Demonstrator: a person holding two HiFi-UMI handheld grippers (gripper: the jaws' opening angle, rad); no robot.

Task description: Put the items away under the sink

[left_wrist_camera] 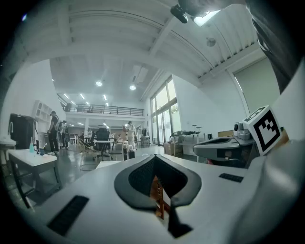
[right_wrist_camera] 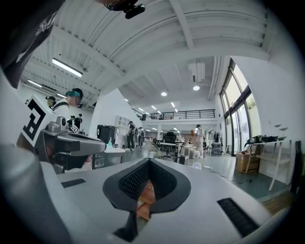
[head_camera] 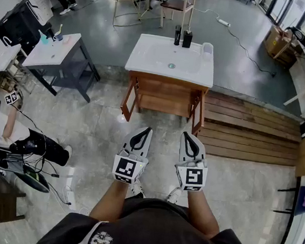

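1. Straight ahead at 12 o'clock stands the sink (head_camera: 171, 61), a white basin on a wooden frame. An open shelf (head_camera: 165, 105) sits below, between the legs. The front rail and the legs probably narrow the way in.
2. Wooden decking (head_camera: 249, 129) lies at 2 o'clock, touching the frame's right leg. Its raised edge is likely a trip hazard for a step to that side.
3. A grey table (head_camera: 54, 51) with small things on top stands at 10 o'clock, well apart from the sink and out of the path.
4. Both tools are held level, side by side, well short of the sink. The left gripper (head_camera: 147, 130) has its jaws together with nothing between them. The right gripper (head_camera: 186, 134) is fully closed and empty too. Both must spread before any pick.
5. Two dark bottles (head_camera: 187, 39) stand upright at the basin's back rim, at 12 o'clock, just beside each other. They look rigid and smooth, probably with some weight. A grip across the body, low down, seems best; the neighbour crowds the jaws.
6. A pale cup (head_camera: 207, 50) stands at the back right corner, at 1 o'clock. It is likely light, thin and easily tipped. Grip its wall gently, near the middle.
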